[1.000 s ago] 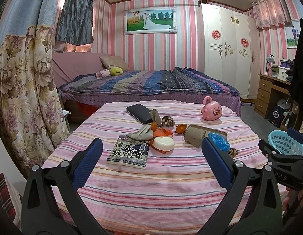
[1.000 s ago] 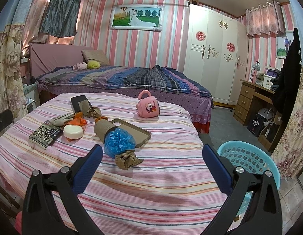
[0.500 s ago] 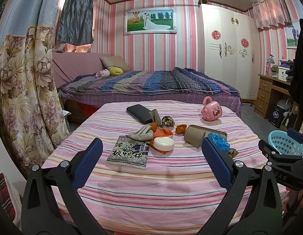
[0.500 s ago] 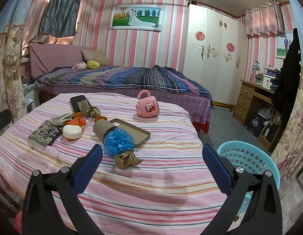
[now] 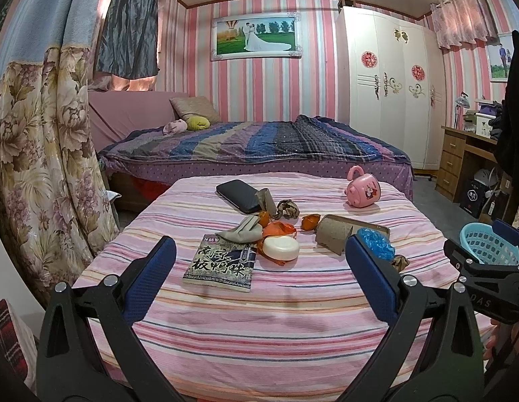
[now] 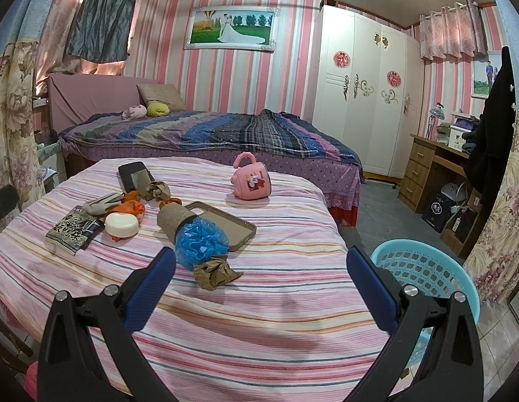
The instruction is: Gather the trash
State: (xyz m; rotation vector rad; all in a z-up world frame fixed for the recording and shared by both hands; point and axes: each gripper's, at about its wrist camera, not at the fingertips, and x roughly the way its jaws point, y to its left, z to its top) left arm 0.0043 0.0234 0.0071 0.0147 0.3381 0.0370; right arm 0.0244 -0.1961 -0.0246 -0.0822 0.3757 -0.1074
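Trash (image 5: pixel 286 208) half-hidden behind right pad (image 5: pixel 370 278)

both wrist views low, near, facing striped table (image 5: pixel 293 318), shared clutter

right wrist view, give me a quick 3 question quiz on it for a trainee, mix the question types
1. True or false: the crumpled brown paper wad lies on the striped tablecloth, just in front of the blue mesh bath pouf.
2. Multiple choice: where is the light blue plastic basket? A) on the table B) off the table's right side, lower than its top C) on the bed
3. Fill in: the right gripper and the left gripper are both ____, holding nothing.

Key
1. True.
2. B.
3. Open.
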